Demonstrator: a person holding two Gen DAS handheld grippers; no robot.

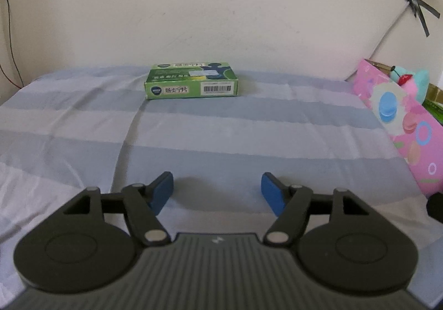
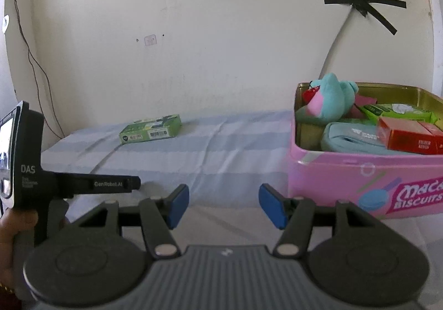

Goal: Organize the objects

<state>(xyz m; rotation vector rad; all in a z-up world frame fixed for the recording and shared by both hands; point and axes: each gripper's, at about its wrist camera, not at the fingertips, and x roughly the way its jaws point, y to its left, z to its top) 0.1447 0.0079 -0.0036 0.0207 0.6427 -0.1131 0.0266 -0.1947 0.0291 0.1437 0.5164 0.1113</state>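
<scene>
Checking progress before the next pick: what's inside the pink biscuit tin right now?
The pink biscuit tin holds a teal plush toy, a light blue pouch, a red carton and a green packet. Anything beneath them is covered.

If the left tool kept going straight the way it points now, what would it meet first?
Probably the striped blue-grey bedsheet, since the open left tool tilts downward. The flat green cardboard medicine box lies beyond, slightly left; depth is unclear.

home bedroom: striped bedsheet, plush toy.
</scene>
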